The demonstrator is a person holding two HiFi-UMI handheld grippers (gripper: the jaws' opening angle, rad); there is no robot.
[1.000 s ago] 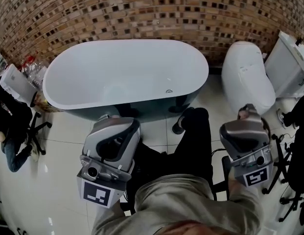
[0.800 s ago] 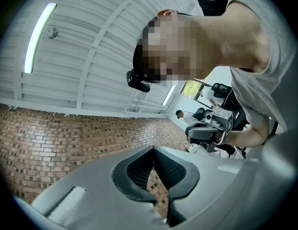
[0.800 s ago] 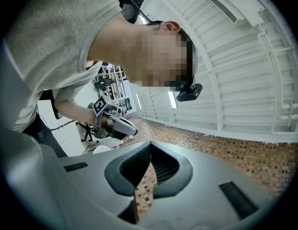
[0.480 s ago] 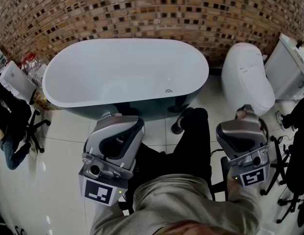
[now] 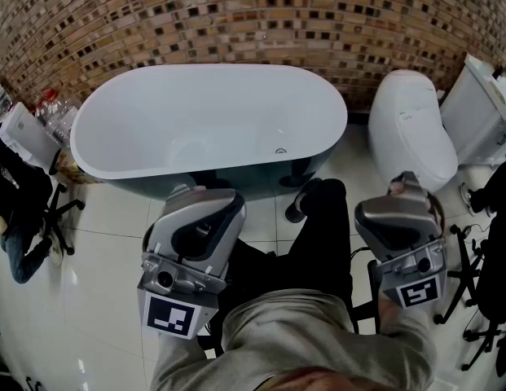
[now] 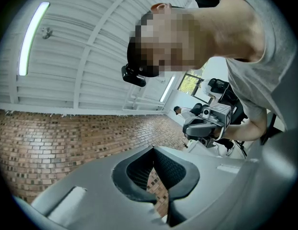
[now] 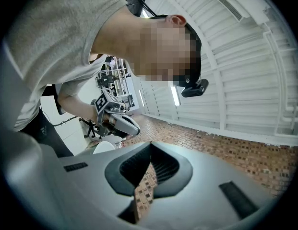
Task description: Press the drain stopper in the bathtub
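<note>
A: How far along is the task?

B: In my judgement it has not begun. The big white oval bathtub (image 5: 155, 129) stands against the brown mosaic brick wall (image 5: 236, 15), and the white toilet (image 5: 411, 129) is at its right. The person is in front of the tub, over the pale tiled floor (image 5: 98, 243). The left gripper (image 6: 152, 153) and the right gripper (image 7: 149, 150) are held low over the person's lap, well apart from the tub.

A: And the jaws?

B: On both grippers the jaws are pressed together at the tips and pinch nothing. Only the brick wall shows through the small gap under the tips.

A: Where is the stopper?

B: The small round metal drain stopper (image 5: 280, 151) sits low on the inner side of the tub, at the near side and toward the right end. Nothing touches it. It is too small to tell whether it is up or down. So all the work is left: one gripper must reach into the tub, come down on the stopper and push it.

A: What differs from the earlier pictures?

B: Very little. The left gripper has shifted a bit to the right and the right gripper a bit to the left, so they are slightly nearer to each other. The tub and the stopper are unchanged.
</note>
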